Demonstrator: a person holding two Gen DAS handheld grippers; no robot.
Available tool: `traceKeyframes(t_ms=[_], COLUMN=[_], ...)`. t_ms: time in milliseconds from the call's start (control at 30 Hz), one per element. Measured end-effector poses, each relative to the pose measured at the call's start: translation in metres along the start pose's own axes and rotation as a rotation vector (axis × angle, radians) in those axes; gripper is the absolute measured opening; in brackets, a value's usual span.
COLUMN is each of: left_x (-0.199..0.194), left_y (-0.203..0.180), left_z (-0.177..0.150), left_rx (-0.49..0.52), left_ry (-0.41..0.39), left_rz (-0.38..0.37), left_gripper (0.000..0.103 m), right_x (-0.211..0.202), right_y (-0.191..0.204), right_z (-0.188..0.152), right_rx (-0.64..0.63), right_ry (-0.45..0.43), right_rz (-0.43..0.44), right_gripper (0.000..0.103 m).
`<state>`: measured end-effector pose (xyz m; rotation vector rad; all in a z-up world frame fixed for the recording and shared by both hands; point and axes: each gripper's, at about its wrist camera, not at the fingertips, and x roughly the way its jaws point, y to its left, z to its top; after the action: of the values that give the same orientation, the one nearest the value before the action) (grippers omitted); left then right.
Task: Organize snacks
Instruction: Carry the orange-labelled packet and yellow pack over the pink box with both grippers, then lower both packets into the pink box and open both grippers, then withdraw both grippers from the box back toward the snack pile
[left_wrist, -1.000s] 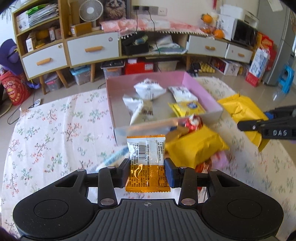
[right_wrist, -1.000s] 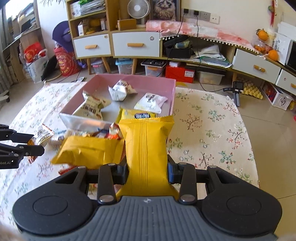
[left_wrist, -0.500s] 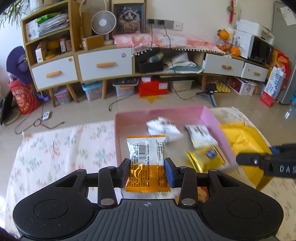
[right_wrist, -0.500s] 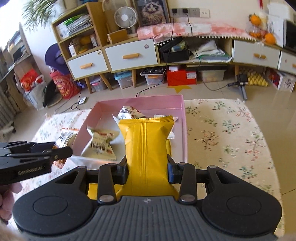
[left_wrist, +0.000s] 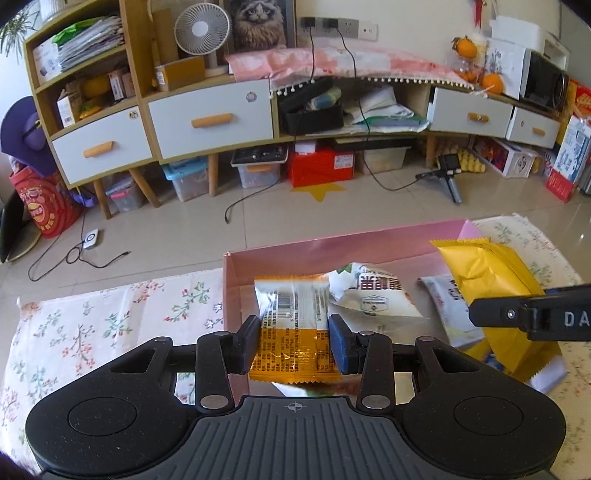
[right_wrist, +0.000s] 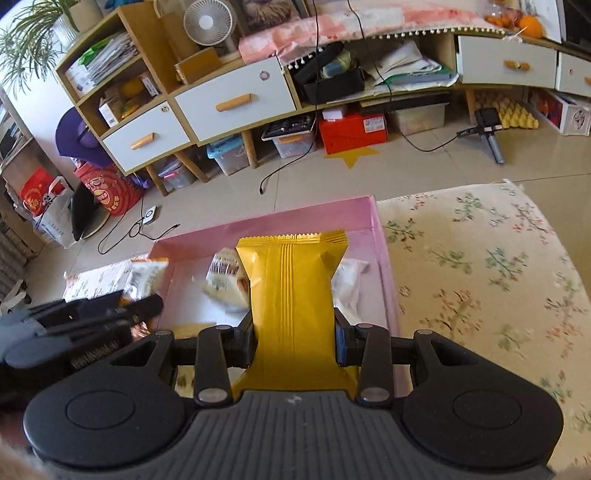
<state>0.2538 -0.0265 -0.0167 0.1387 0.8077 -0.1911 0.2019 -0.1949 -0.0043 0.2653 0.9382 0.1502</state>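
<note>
A cluttered living room fills the background, with a wooden cabinet with white drawers (left_wrist: 210, 122) against the wall, a small desk fan (left_wrist: 202, 31) on top of it and tiled floor in front, and down low a floral cloth (right_wrist: 480, 280) covers the surface where a pink box (left_wrist: 332, 245) sits. The left gripper (left_wrist: 294, 341) is over the box's near-left corner, its fingers (left_wrist: 248, 343) drawn in to the width of an orange-and-silver snack packet (left_wrist: 293, 325) and clamped on both its sides; the packet stands upright between the pads, barcode facing the camera, its top hanging over the box interior. Beyond it, a white crumpled packet (left_wrist: 373, 295) lies on the box floor toward the far wall, and another pale packet (left_wrist: 443, 299) lies flat nearer the right wall. The right gripper (right_wrist: 295, 343) is above the box's near-right part, its fingers (right_wrist: 343, 341) pinching a long yellow packet (right_wrist: 291, 295) around its lower half, the packet's serrated top edge reaching toward the far wall. In the right wrist view, pale packets (right_wrist: 225, 284) show on the box floor either side of that yellow one. From the left wrist view the same yellow packet (left_wrist: 491, 280) shows tilted over the box's right side, held by the dark finger of the right gripper (left_wrist: 517, 314). In the right wrist view the left gripper (right_wrist: 110, 314) appears blurred at the box's left wall.
</note>
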Motion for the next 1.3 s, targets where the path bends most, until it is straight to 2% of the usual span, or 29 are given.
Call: traceKeyframes(t_ms=[200,367,433,500,567,767,833,967,1300], left_x=[0.019,0.024,0.024,0.022,0.019,0.004,-0.003,-0.017,-0.06], left_y=[0.003,0.008,0.01,0.011,0.012,0.009,0.007,0.005,0.007], left_z=[0.002,0.0,-0.001,0.0,0.0,-0.001,-0.003,-0.007,-0.021], left_rx=[-0.005,-0.033,-0.038,-0.043,-0.05,-0.049,-0.038,-0.03,-0.041], left_ry=[0.027,0.028,0.031,0.036,0.029,0.017,0.011,0.006,-0.004], left_rz=[0.037,0.027,0.022,0.013,0.009,-0.01,0.001,0.007,0.001], left_gripper=[0.038,0.04,0.041,0.05,0.053,0.066,0.072,0.074,0.082], right_x=[0.022,0.026,0.026,0.024,0.019,0.007,0.002,-0.009,-0.044], right_y=[0.004,0.004,0.004,0.004,0.007,0.014,0.012,0.01,0.008], right_z=[0.005,0.006,0.009,0.011,0.01,0.009,0.008,0.005,-0.005], right_rx=[-0.032,-0.027,-0.02,-0.018,-0.037,-0.096,-0.093,-0.088,-0.099], right_ry=[0.032,0.029,0.023,0.017,0.009,-0.011,-0.012,-0.016,-0.026], right_rz=[-0.068,-0.063,-0.053,-0.041,-0.037,-0.067,-0.062,-0.057,-0.059], right_gripper=[0.036,0.037,0.041,0.05,0.059,0.073,0.075,0.082,0.088])
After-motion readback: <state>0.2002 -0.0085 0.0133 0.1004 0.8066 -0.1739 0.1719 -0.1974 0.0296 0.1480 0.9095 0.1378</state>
